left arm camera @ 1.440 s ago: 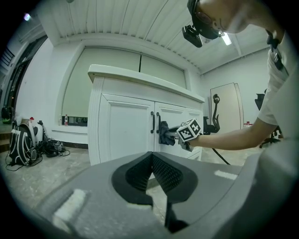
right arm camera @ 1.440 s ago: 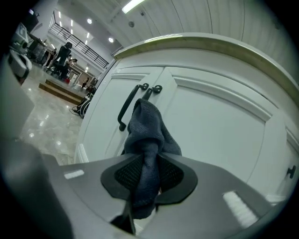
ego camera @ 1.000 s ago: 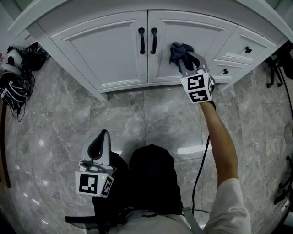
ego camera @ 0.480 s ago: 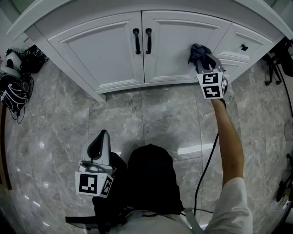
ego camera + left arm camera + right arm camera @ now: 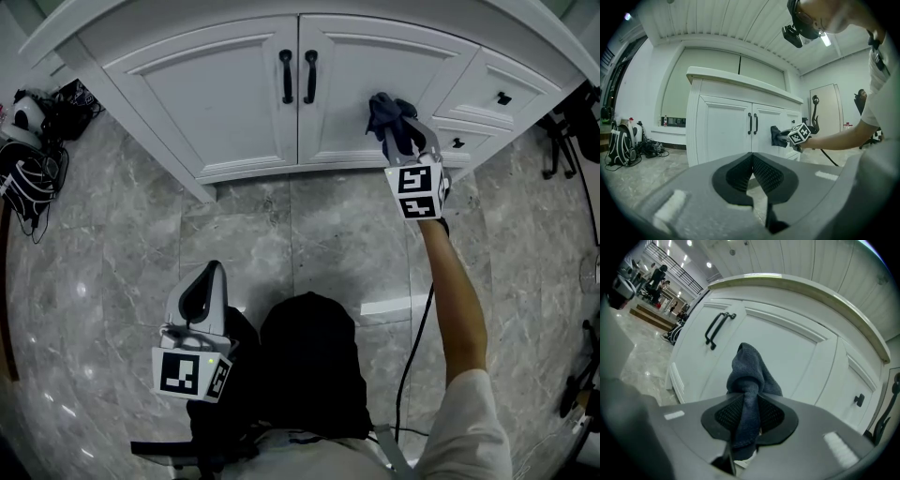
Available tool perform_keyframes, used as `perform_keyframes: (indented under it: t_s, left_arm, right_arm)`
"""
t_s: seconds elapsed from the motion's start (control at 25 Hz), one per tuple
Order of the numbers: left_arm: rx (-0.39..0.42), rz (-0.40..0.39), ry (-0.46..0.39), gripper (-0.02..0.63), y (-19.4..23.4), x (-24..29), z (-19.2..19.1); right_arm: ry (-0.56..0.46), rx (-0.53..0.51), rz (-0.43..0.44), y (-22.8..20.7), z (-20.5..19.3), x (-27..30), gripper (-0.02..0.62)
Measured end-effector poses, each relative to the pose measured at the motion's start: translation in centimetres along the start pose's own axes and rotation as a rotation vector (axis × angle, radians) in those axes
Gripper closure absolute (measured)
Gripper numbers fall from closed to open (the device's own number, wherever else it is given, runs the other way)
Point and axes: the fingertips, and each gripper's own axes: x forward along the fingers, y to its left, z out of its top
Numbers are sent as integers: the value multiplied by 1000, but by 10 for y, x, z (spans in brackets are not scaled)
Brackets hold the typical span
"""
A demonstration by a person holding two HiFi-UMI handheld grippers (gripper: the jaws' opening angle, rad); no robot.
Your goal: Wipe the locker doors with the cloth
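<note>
In the head view, the only markings to be read were the black-and-white square patterns on each gripper's marker cube [image 5: 417,192], which carried no letters. The right gripper [image 5: 398,131] was stretched forward with its jaws clamped on a dark blue cloth [image 5: 384,114], whose bunched end lay against the right locker door [image 5: 342,89], toward that door's right edge and clear of the two black handles [image 5: 298,75]. Both that door and the left locker door [image 5: 216,84] stood shut, as did the small drawers [image 5: 502,94] to the right, so their contents were hidden. The left gripper [image 5: 208,281] was held low and near the person's body, over the grey marble floor [image 5: 309,234], well apart from the doors. Dark bags [image 5: 37,112] and tangled gear lay on the floor at far left. In the left gripper view, that gripper's jaws were pressed together with nothing between them; a backpack [image 5: 621,145] stood by the wall at left and an office chair [image 5: 814,112] stood beyond the cabinet. In the right gripper view, the cloth ran down between the ribbed pads [image 5: 725,414], gripped tight, and its free end bulged up against the white panel.
</note>
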Motion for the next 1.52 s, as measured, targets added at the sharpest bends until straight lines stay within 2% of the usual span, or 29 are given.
perform_keyframes:
  t_s: [0.32,0.48,0.6,0.76,0.92,1.16,1.52]
  left_arm:
    - [-2,5,7,604,3,-1,-1]
    - [-1,16,6,604,7,-5,-1]
    - [3,28,10,604,10,-7,-2]
    - [3,41,11,604,16,-10,-2]
    - [0,39,9,604,18,-12,-4]
    - [-3,40,12,604,17,-11,-7]
    - [1,32,12,604,13,-8,-6]
  right_arm:
    - [-90,39,152,94,36,13,512]
    - [-79,28,200,125,39,35,512]
    - [-60,42,215,133,34,51,512]
    - [-56,52,217,130,27,56,511]
    - [-16,57,190,107,9,57,511]
    - [13,-32,169,82,-9,52,511]
    - [81,-17,73,27,-46,40,511]
